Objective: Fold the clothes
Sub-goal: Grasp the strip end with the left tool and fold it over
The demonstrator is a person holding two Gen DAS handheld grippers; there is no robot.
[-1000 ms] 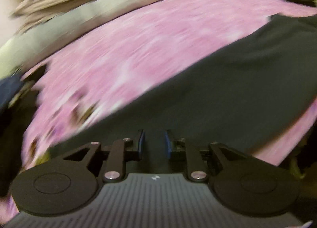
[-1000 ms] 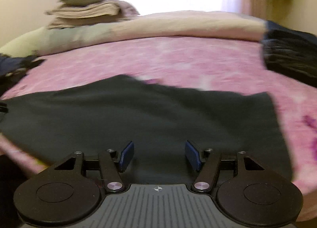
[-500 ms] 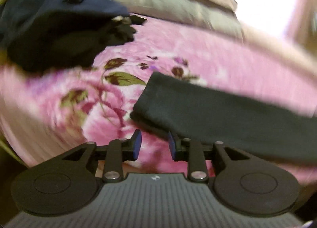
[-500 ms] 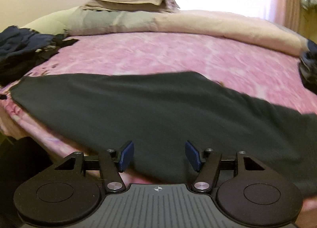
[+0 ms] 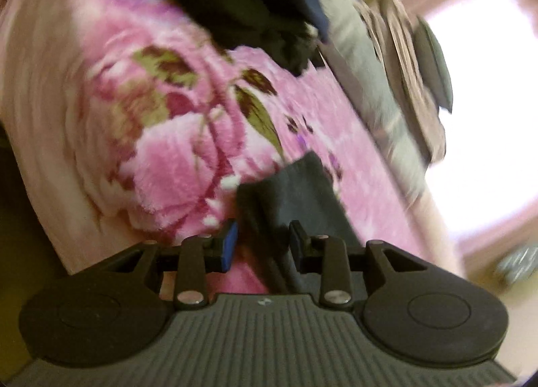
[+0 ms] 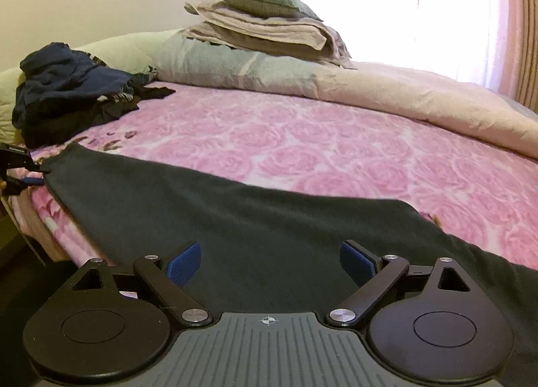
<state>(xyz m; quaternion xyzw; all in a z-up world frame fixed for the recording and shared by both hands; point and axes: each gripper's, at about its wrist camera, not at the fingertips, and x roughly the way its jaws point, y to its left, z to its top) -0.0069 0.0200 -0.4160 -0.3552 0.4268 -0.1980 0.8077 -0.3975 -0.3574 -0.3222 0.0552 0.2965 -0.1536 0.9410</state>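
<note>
Dark garment [image 6: 255,219] stretches sideways along bed edge; left jaws seemingly straddle its end, right released.

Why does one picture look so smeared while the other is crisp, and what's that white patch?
Left wrist view: motion blur smears the floral blanket and dark garment. Right wrist view: sharp, though the fisheye bows the bed's edge. In both, the window is blown out to white by daylight.

A dark charcoal garment [image 6: 262,229] lies spread flat in a long band along the near edge of the pink rose-patterned bedspread [image 6: 302,145]. Its narrow folded end [image 5: 296,192] reaches the bedspread's corner with the large flower print, layers doubled there.
</note>
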